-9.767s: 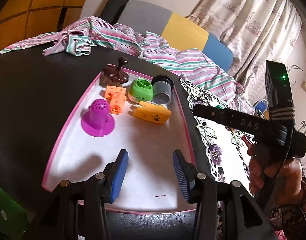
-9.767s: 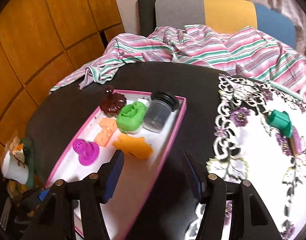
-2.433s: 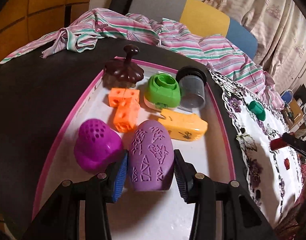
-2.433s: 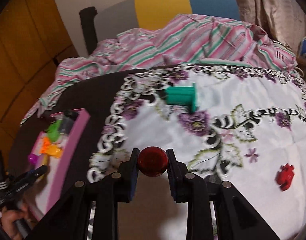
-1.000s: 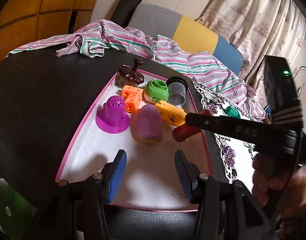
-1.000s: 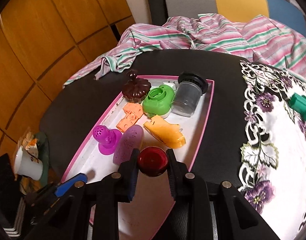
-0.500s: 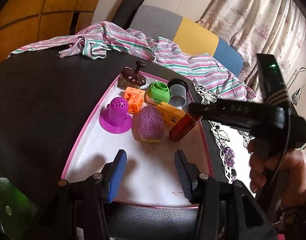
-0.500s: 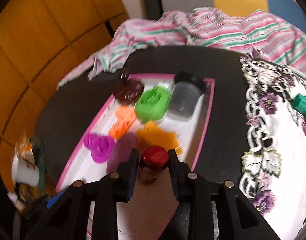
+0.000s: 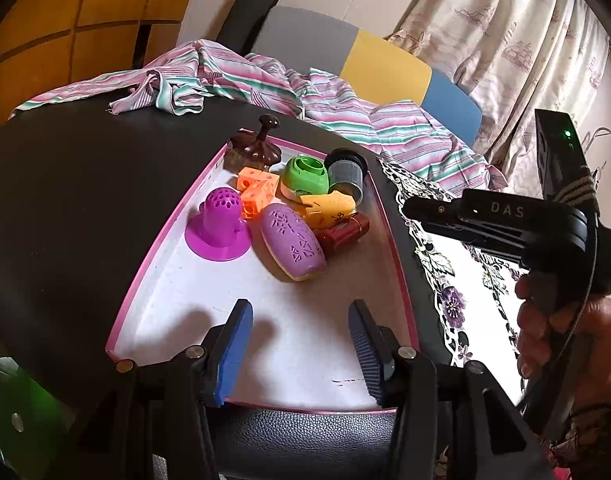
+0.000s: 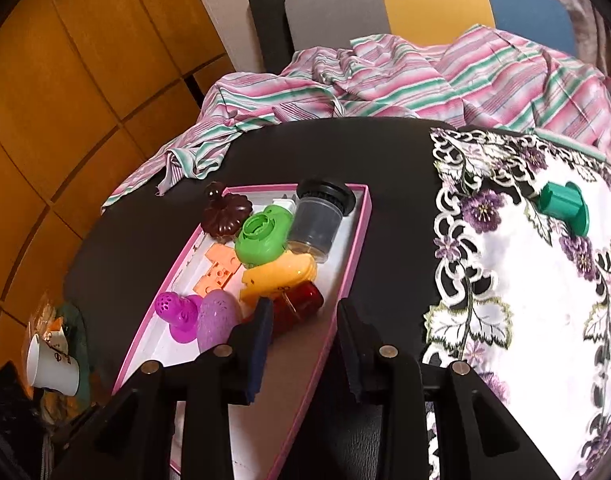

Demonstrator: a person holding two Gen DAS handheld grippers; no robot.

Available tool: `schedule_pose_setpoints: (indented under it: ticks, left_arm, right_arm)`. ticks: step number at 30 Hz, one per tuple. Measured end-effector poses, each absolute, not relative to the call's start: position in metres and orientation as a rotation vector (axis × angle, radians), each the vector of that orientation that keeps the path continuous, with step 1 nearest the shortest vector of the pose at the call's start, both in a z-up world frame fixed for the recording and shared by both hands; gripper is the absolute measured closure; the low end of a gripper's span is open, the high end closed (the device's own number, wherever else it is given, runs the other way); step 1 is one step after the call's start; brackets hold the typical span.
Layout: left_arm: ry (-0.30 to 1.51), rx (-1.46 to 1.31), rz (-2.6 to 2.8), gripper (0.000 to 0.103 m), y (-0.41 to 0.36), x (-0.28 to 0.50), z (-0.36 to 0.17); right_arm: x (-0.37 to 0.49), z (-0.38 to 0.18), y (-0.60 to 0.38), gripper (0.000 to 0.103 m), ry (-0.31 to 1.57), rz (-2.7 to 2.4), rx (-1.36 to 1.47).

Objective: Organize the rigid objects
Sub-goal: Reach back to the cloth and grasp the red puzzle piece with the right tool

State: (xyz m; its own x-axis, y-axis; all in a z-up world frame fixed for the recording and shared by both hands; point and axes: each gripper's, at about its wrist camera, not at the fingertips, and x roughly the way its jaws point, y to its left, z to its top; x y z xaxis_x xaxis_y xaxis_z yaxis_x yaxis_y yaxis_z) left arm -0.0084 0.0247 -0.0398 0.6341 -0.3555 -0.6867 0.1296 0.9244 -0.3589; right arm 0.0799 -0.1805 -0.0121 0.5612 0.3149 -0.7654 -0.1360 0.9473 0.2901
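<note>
A pink-rimmed white tray point(image 9: 145, 264) point(image 10: 355, 256) holds several toys: a red cylinder point(image 9: 343, 233) point(image 10: 299, 300), a purple oval point(image 9: 292, 246), a magenta cup point(image 9: 219, 224), orange blocks point(image 9: 255, 192), a yellow piece point(image 9: 325, 210), a green round piece point(image 9: 305, 174), a grey jar point(image 9: 345, 174) and a brown knobbed lid point(image 9: 255, 148). My left gripper point(image 9: 299, 344) is open and empty over the tray's near end. My right gripper point(image 10: 303, 344) is open and empty, just behind the red cylinder. A green spool point(image 10: 565, 206) lies on the floral cloth point(image 10: 525, 300).
The tray sits on a black round table point(image 9: 73, 200). A striped cloth point(image 10: 385, 80) lies at the back by a multicoloured chair point(image 9: 365, 64). A paper cup point(image 10: 51, 366) stands low at the left. The right hand-held gripper body point(image 9: 505, 224) is over the tray's right side.
My right gripper has opened and let go of the red cylinder, which now lies in the tray by the yellow piece. The right gripper has drawn back a little. The left gripper stays open.
</note>
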Motion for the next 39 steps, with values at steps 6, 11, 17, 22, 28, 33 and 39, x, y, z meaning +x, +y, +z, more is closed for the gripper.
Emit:
schedule_pose_setpoints:
  ticks: [6,11,17,22,28,33,39]
  left_arm:
    - [0.85,-0.282,-0.312,0.053,0.017,-0.01,-0.04]
    - [0.854,-0.259,-0.336,0.053,0.007,-0.011,-0.038]
    - [0.864,-0.247,-0.376,0.053,-0.006,-0.011,-0.037]
    - [0.87,-0.209,-0.418,0.053,-0.023,-0.011,-0.036]
    - [0.877,-0.209,-0.449,0.053,-0.035,-0.009,-0.033]
    - [0.868,-0.196,-0.475,0.053,-0.046,-0.011,-0.027]
    - [0.868,-0.181,-0.489,0.053,-0.054,-0.012,-0.024]
  right_arm:
    - [0.069,-0.013,-0.184,0.065,0.945,0.273,0.207]
    - [0.062,-0.012,-0.199,0.062,0.963,0.214,0.193]
    - [0.056,-0.018,-0.248,0.062,1.012,0.077,0.265]
    - [0.046,-0.019,-0.303,0.062,1.036,-0.1,0.317]
    - [0.029,-0.013,-0.389,0.058,0.996,-0.353,0.43]
    - [0.01,-0.014,-0.48,0.054,0.959,-0.622,0.585]
    - [0.0,-0.029,-0.554,0.054,0.992,-0.793,0.643]
